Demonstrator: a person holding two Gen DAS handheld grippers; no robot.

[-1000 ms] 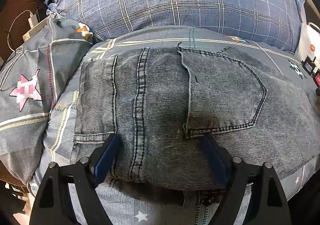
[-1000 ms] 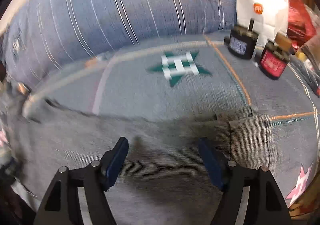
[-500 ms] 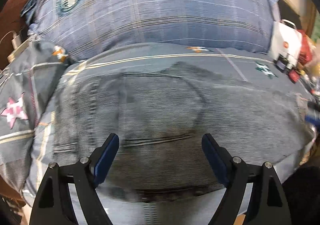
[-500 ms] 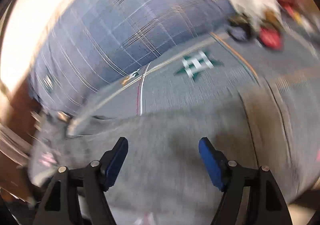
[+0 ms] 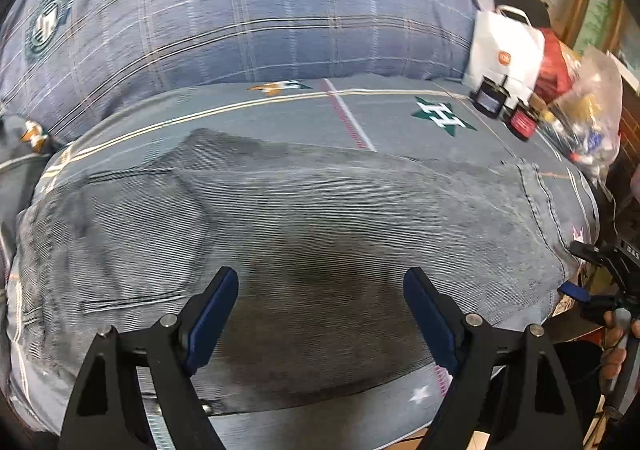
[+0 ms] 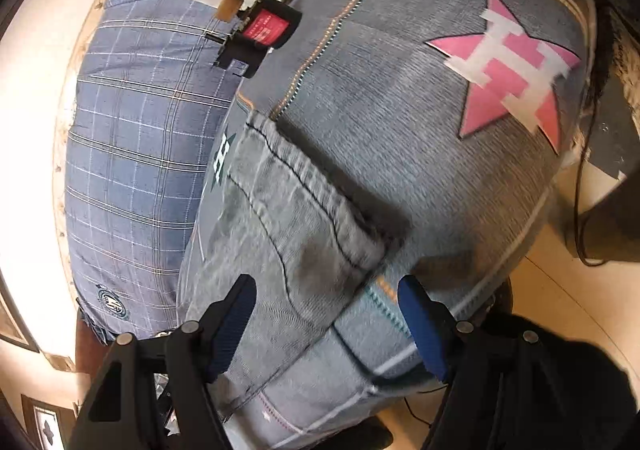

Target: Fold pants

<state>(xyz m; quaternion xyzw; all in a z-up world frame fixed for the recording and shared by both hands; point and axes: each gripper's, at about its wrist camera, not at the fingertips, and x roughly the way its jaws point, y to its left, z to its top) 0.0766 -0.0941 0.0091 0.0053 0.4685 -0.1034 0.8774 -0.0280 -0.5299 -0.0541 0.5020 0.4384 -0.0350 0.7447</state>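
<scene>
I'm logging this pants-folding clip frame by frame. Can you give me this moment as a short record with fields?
garment: grey jeans, laid flat lengthwise across the bed
surface: grey bedsheet with star prints
hem end: leg cuff lies near the bed's corner
left gripper: open, above the middle of the jeans, holding nothing
right gripper: open, over the cuff end, holding nothing
behind: blue plaid pillow
clutter: white paper bag and small jars at the far corner
</scene>
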